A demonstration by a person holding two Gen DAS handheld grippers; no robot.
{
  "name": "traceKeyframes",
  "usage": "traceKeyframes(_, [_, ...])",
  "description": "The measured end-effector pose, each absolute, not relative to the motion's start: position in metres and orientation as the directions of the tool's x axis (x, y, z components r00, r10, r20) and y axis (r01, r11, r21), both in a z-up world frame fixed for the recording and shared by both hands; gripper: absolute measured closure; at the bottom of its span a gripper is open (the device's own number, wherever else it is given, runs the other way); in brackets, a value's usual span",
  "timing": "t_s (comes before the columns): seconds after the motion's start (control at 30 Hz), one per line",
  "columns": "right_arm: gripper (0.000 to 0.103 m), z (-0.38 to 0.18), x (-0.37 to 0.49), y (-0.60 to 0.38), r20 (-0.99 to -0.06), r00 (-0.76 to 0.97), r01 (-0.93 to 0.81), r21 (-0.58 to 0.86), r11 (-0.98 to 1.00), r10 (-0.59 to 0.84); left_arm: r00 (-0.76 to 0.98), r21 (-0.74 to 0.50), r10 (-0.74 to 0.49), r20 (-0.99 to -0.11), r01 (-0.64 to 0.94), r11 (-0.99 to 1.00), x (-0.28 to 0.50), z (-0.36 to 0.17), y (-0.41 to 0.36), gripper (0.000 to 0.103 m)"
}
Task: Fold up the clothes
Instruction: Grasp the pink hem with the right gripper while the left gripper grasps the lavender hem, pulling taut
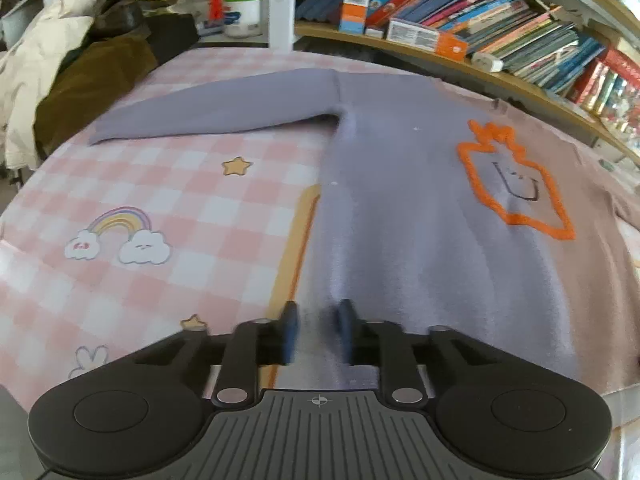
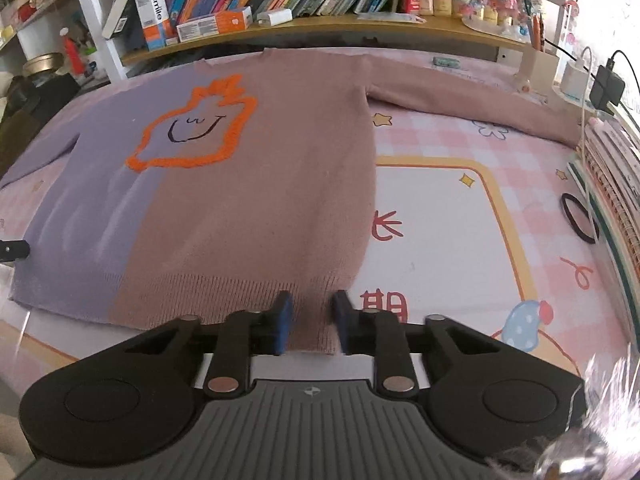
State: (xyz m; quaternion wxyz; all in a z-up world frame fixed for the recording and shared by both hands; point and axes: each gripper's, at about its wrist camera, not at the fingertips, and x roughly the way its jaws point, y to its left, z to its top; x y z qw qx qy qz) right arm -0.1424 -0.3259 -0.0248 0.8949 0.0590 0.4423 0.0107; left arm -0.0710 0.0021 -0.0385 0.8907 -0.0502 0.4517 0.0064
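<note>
I can't see the sweater's hem on my left view; the left gripper covers it, and its blue fingertips blur. On the right view the far sleeve ends behind stacked notebooks. Whether either gripper pinches cloth, I can't tell.

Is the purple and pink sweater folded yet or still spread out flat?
Spread out flat. The purple and pink knit sweater lies face up, orange carrot outline fully showing, both sleeves stretched sideways, hem unfolded.

A half-lilac, half-pink sweater with orange motif lies flat, face-up, sleeves outspread.
</note>
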Motion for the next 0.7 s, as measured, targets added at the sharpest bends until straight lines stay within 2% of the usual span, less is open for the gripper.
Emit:
traceKeyframes(0.1, [0.093, -0.022, -0.144, -0.325, -0.776, 0.626, 0.025, 0.119, 0.993, 0.077, 0.598, -0.071, -0.031, -0.801, -0.044, 0.997, -0.070, -0.037, -0.002, 0.098])
traceKeyframes(0.23, [0.094, -0.013, -0.149, -0.328, -0.746, 0.663, 0.028, 0.118, 0.993, 0.070, 0.610, -0.067, -0.030, -0.792, -0.038, 0.997, -0.072, -0.030, -0.004, 0.099])
traceKeyframes(0.33, [0.094, -0.014, -0.149, -0.330, -0.751, 0.657, 0.033, 0.121, 0.992, 0.070, 0.604, -0.064, -0.027, -0.797, -0.040, 0.997, -0.072, -0.030, -0.005, 0.098])
traceKeyframes(0.47, [0.090, -0.016, -0.149, -0.330, -0.762, 0.645, 0.046, 0.117, 0.992, 0.061, 0.601, -0.068, -0.022, -0.799, -0.054, 0.996, -0.074, -0.030, -0.004, 0.092])
traceKeyframes(0.5, [0.080, -0.016, -0.150, -0.330, -0.760, 0.648, 0.053, 0.111, 0.992, 0.050, 0.605, -0.067, -0.020, -0.796, -0.055, 0.996, -0.075, -0.029, -0.004, 0.086])
traceKeyframes(0.53, [0.061, -0.014, -0.151, -0.331, -0.756, 0.654, 0.061, 0.102, 0.993, 0.038, 0.611, -0.063, -0.017, -0.791, -0.054, 0.997, -0.076, -0.027, -0.004, 0.082])
traceKeyframes(0.57, [0.051, -0.013, -0.151, -0.331, -0.751, 0.660, 0.070, 0.093, 0.993, 0.024, 0.617, -0.059, -0.014, -0.787, -0.054, 0.997, -0.077, -0.026, -0.005, 0.074])
traceKeyframes(0.6, [0.037, -0.011, -0.152, -0.331, -0.745, 0.667, 0.079, 0.084, 0.993, 0.010, 0.624, -0.054, -0.009, -0.781, -0.052, 0.997, -0.078, -0.024, -0.006, 0.063])
traceKeyframes(0.63, [0.030, -0.010, -0.153, -0.331, -0.738, 0.675, 0.085, 0.076, 0.993, -0.002, 0.632, -0.044, -0.003, -0.775, -0.049, 0.998, -0.080, -0.022, -0.007, 0.057])
traceKeyframes(0.7, [0.020, -0.007, -0.153, -0.331, -0.728, 0.685, 0.092, 0.065, 0.994, -0.016, 0.647, -0.023, 0.010, -0.763, -0.043, 0.999, -0.083, -0.018, -0.010, 0.037])
